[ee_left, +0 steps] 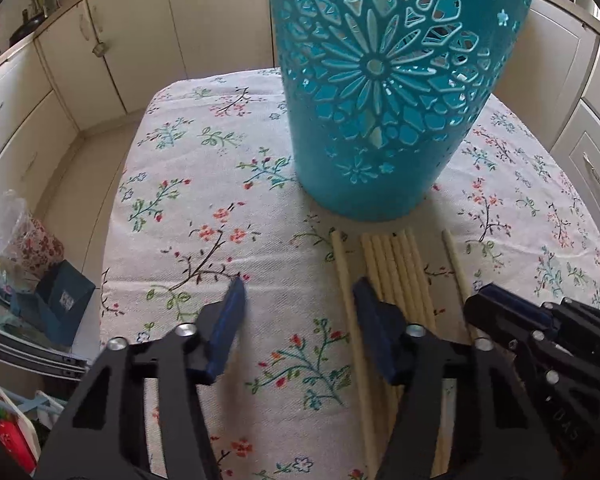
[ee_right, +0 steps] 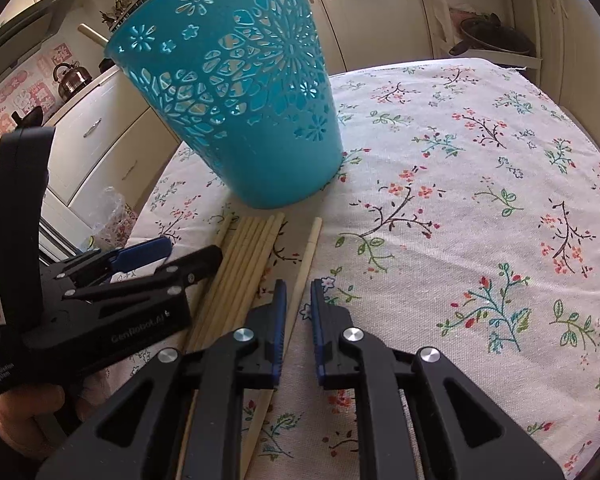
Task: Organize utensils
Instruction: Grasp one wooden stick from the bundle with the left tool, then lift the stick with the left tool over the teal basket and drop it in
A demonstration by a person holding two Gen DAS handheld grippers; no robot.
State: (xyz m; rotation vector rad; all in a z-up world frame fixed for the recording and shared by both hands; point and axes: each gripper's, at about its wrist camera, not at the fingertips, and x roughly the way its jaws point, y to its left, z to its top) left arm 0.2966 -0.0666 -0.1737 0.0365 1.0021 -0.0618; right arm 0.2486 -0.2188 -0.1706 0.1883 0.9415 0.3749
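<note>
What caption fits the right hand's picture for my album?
Right gripper open around one chopstick, beside the blue basket on the flowery tablecloth.

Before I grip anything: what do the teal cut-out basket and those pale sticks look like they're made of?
The teal perforated basket looks like moulded plastic: uniform colour, slight sheen, crisp flower-shaped cut-outs. The pale chopsticks look like bamboo or light wood: matte cream, slim, straight; grain is too fine to confirm.

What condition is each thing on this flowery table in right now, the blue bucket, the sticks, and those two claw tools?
Teal basket: upright on the cloth.
Chopsticks: lying flat side by side, ungrasped.
Left gripper: open wide, holding nothing.
Right gripper: open narrowly, straddling one chopstick, not clamped.
Tablecloth: spread flat.
</note>
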